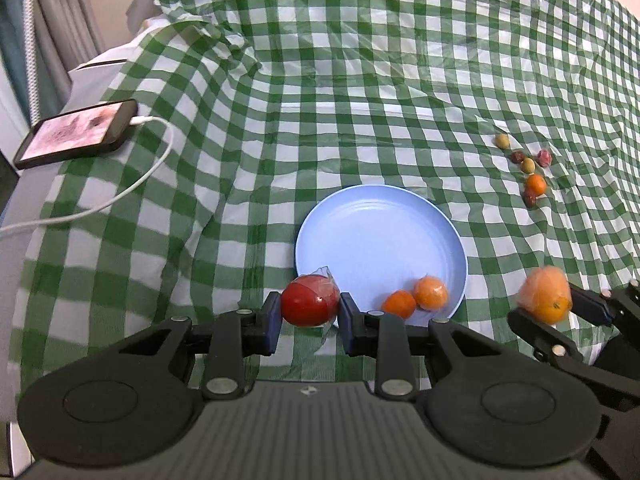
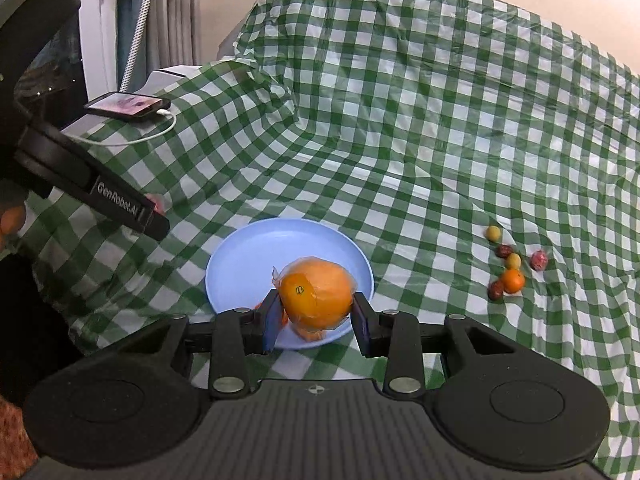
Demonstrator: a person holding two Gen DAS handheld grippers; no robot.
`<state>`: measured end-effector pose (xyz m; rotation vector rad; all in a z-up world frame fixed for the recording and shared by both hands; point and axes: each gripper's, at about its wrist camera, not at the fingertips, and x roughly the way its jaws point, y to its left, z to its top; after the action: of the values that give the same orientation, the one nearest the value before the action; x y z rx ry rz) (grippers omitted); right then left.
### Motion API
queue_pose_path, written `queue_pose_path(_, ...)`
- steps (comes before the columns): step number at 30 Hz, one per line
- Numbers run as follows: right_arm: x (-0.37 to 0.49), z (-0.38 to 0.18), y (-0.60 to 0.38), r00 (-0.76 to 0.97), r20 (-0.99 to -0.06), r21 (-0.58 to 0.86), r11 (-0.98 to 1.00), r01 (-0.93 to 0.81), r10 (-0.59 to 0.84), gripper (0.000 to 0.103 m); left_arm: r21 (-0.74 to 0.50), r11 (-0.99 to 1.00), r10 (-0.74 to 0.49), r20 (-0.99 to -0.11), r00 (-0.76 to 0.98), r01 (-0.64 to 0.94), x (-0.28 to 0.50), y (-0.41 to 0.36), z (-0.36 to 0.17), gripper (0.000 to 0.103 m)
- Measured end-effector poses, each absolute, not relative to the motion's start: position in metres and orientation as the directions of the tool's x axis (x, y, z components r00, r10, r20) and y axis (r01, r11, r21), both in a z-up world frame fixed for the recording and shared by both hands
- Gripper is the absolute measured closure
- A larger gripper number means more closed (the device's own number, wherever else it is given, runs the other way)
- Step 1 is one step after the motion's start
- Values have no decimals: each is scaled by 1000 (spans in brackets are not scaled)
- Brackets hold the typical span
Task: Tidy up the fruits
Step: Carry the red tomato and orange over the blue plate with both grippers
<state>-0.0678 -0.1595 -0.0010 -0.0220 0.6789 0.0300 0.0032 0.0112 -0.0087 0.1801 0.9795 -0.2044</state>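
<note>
So both tongs are busy here; the left gripper (image 1: 310, 312) is clamped on a red fruit (image 1: 309, 300) wrapped in clear plastic, pads pressing its two sides, jaws only a little way apart because the fruit fills the gap; it hangs right at the near-left rim of the blue plate (image 1: 380, 232), over the checked cloth rather than over the dish itself.

The right gripper (image 2: 314, 316) is gripping a big orange (image 2: 316, 298), also in a thin plastic wrap, with a small dark sticker on its skin; pads tight on both sides, nothing loose; from its own camera the orange sits in front of the near part of the blue plate (image 2: 240, 260); in the left view the same orange (image 1: 546, 294) looks blurred and sits off to the right of the plate.

Two small oranges (image 1: 416, 298) already lie on the plate's near edge, touching each other; a cluster of little fruits (image 1: 528, 168) (yellow-green, dark red, one orange) stays on the green checked tablecloth (image 1: 360, 80) well right of the plate; a phone (image 1: 78, 134) on a white cable (image 1: 132, 188) lies far left.
</note>
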Motion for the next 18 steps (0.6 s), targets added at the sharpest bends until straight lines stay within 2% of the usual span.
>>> queue_pose_path(18, 21, -61, -177, 688, -726, -10, 1000, -19, 6, 64, 85, 932, -86, -893, 442, 354, 85, -26, -76, 70)
